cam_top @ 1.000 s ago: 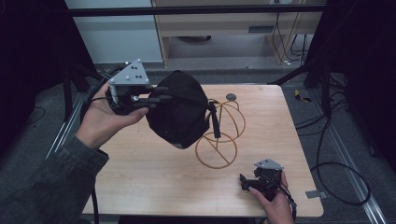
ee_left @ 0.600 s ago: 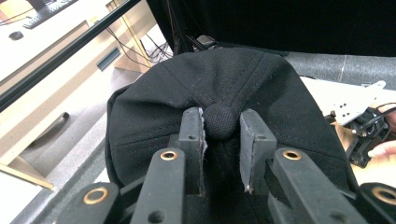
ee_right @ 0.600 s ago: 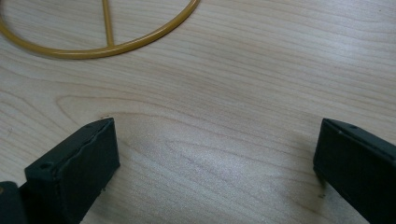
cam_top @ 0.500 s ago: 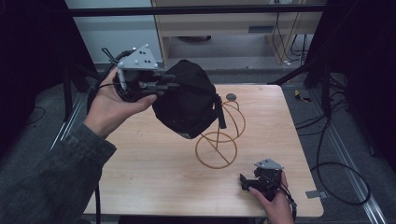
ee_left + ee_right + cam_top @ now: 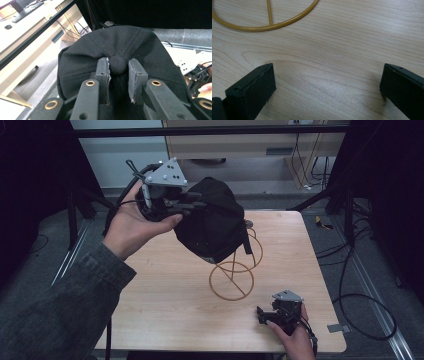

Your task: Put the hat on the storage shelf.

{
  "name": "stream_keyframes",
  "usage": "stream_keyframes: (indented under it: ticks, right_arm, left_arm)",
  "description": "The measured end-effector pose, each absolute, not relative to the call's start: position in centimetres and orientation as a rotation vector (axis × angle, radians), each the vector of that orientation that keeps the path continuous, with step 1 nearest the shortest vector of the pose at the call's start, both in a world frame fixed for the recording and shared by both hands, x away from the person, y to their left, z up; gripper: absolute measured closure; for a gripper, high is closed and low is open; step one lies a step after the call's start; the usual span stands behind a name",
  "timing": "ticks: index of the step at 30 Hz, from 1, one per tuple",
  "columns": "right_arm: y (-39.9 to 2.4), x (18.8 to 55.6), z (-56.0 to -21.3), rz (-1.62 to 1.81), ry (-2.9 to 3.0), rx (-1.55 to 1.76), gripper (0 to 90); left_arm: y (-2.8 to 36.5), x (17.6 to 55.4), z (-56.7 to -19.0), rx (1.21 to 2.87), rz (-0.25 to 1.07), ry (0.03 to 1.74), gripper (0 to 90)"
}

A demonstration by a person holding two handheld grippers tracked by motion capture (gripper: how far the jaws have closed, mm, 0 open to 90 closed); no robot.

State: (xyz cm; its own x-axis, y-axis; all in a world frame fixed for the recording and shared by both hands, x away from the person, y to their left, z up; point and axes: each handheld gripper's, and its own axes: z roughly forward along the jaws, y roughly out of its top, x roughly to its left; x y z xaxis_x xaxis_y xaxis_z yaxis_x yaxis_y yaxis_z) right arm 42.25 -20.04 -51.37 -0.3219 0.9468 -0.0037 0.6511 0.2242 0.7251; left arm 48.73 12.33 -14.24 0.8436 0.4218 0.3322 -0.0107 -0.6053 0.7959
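A black cap [image 5: 215, 227] hangs in the air over the upper loops of a gold wire stand [image 5: 231, 280] on the wooden table [image 5: 165, 295]. My left gripper [image 5: 197, 202] comes in level from the left and is shut on the cap's top button [image 5: 118, 64]; in the left gripper view the jaws pinch it from both sides. I cannot tell whether the cap touches the stand. My right gripper [image 5: 261, 312] rests at the table's near right, jaws wide open over bare wood [image 5: 327, 72], with the wire stand's base ring [image 5: 269, 25] just ahead of it.
A small round disc [image 5: 248, 224] lies on the table behind the stand. Dark frame posts stand at both sides, and a cabinet [image 5: 240, 145] is beyond the far edge. Cables [image 5: 360, 305] run across the floor to the right.
My left gripper has carried the cap up and to the right, so it now sits higher over the stand. The right gripper has not moved.
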Motion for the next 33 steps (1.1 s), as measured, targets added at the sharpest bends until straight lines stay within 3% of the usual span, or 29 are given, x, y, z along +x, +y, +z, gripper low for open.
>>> stream_keyframes:
  ticks: [33]
  right_arm:
    - [-20.0,42.3,-51.4,0.881,2.056,1.470,0.4]
  left_arm:
    - [8.7,50.4,-12.5,2.130,0.660,0.274,72.9]
